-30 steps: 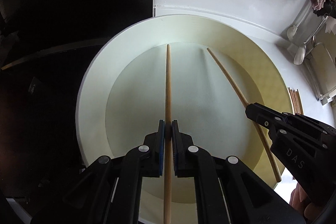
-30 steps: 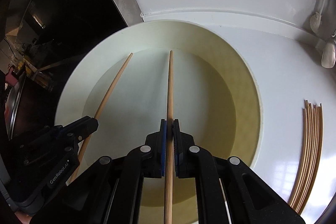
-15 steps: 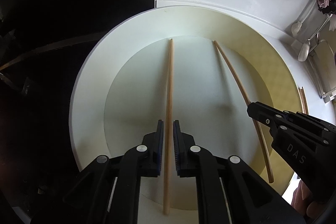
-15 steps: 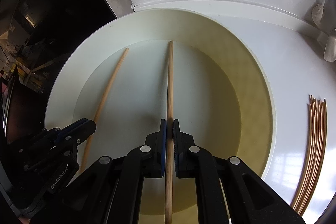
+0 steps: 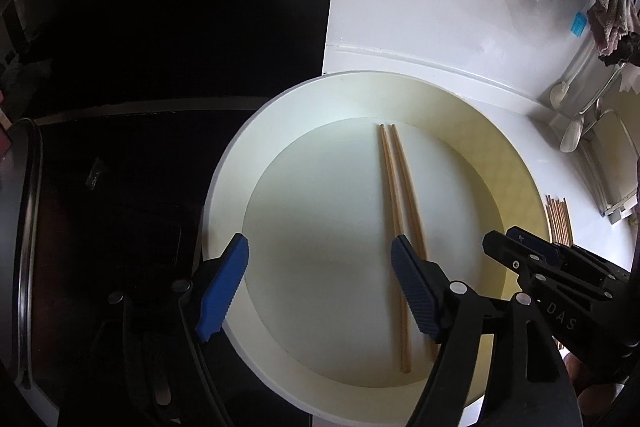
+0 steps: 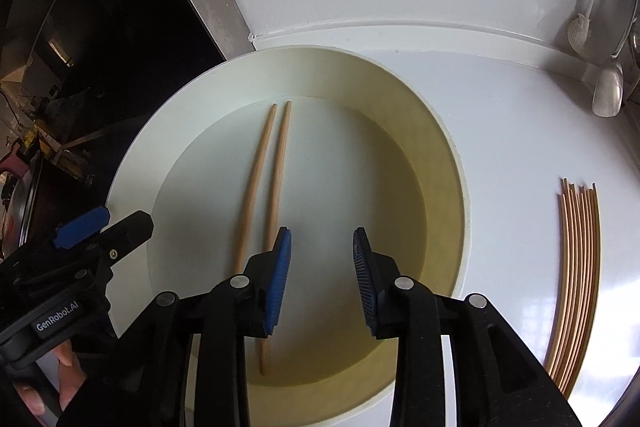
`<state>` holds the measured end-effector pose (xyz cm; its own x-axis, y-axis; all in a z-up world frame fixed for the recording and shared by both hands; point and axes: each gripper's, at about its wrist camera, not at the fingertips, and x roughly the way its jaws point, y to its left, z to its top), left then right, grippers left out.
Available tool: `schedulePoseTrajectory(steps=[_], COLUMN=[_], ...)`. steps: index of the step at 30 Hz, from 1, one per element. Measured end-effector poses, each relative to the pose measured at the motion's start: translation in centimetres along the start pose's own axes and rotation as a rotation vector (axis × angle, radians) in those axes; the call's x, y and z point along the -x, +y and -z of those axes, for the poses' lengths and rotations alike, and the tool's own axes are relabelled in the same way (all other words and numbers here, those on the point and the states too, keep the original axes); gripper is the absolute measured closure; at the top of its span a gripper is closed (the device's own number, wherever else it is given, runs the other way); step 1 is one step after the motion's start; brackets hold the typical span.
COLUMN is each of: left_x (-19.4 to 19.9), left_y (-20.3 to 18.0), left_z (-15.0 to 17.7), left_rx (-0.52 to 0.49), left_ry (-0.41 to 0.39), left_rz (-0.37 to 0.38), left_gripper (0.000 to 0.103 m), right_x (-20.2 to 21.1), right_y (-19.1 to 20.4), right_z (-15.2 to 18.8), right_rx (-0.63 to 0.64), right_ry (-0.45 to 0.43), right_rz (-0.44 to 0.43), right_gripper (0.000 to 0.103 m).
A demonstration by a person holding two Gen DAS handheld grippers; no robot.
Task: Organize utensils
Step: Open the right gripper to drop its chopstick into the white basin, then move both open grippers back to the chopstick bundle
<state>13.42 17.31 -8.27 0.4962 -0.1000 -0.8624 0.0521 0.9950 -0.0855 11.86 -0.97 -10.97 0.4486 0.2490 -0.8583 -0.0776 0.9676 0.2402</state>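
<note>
The left gripper [image 5: 320, 255] gapes wide and empty, its right finger hiding part of two smooth wooden chopsticks [image 5: 396, 211]. The right gripper [image 6: 322, 251], half open and empty, covers their lower ends in the round cream bowl [image 6: 452, 163].

Chopsticks [image 5: 396, 211] partly behind jaws

Pale tan wood is seen on the chopsticks [image 5: 394, 195], cream white on the bowl [image 5: 500, 163], and glossy white on the counter [image 6: 520, 131]. Ridged blue pads [image 6: 280, 279] are set in black gripper fingers.

Blue sponge [image 5: 579, 24], hanging rags [image 5: 610, 15], white counter [image 6: 520, 131]
</note>
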Motion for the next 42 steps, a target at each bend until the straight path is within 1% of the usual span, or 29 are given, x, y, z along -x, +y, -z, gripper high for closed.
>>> schedulePoseTrajectory(steps=[2,9,11,13,16,19,22,23,28,31,34,38,42], left_x=[0.4,1.6,2.1,2.5,3.0,3.8,4.8,5.0,6.2,6.6,6.7,7.0,7.0], left_y=[0.0,-0.3,-0.4,-0.6,-1.0,-1.8,-3.2,-3.7,-7.1,-9.5,-12.2,-16.4,-20.0], left_z=[0.2,1.0,1.3,1.6,2.0,2.3,2.5,2.6,3.2,4.1,5.1,6.5,8.0], left_rx=[-0.001,-0.001,-0.007,-0.01,-0.009,-0.018,-0.031,-0.032,-0.043,-0.037,-0.022,-0.038,-0.036], left_ry=[-0.006,-0.009,-0.011,-0.011,-0.01,-0.02,-0.046,-0.054,-0.08,-0.093,-0.078,-0.079,-0.078], left_rz=[0.002,0.002,-0.006,-0.016,-0.017,-0.018,-0.021,-0.02,-0.011,-0.017,-0.003,-0.008,-0.003], left_gripper=[0.029,0.027,0.024,0.024,0.024,0.024,0.022,0.021,0.02,0.017,0.017,0.017,0.014], right_x=[0.5,1.3,1.9,2.6,3.4,5.2,6.7,7.1,9.3,10.7,12.2,13.9,15.1], right_y=[0.3,0.5,0.3,0.1,-0.4,-1.1,-2.1,-2.6,-6.1,-8.6,-11.8,-16.4,-20.9], right_z=[0.4,0.9,1.2,1.5,2.0,2.8,3.5,3.7,4.7,5.7,6.8,8.4,10.0], right_rx=[0.003,0.006,0.004,0.004,-0.003,-0.002,0.005,0.003,-0.015,-0.016,-0.031,-0.046,-0.062], right_ry=[-0.007,-0.022,-0.03,-0.042,-0.043,-0.054,-0.072,-0.077,-0.092,-0.107,-0.107,-0.11,-0.114], right_rz=[-0.004,0.001,0.0,0.0,-0.001,0.0,0.009,0.011,0.033,0.048,0.056,0.079,0.095], right_gripper=[0.066,0.063,0.061,0.059,0.059,0.058,0.053,0.053,0.053,0.051,0.051,0.049,0.047])
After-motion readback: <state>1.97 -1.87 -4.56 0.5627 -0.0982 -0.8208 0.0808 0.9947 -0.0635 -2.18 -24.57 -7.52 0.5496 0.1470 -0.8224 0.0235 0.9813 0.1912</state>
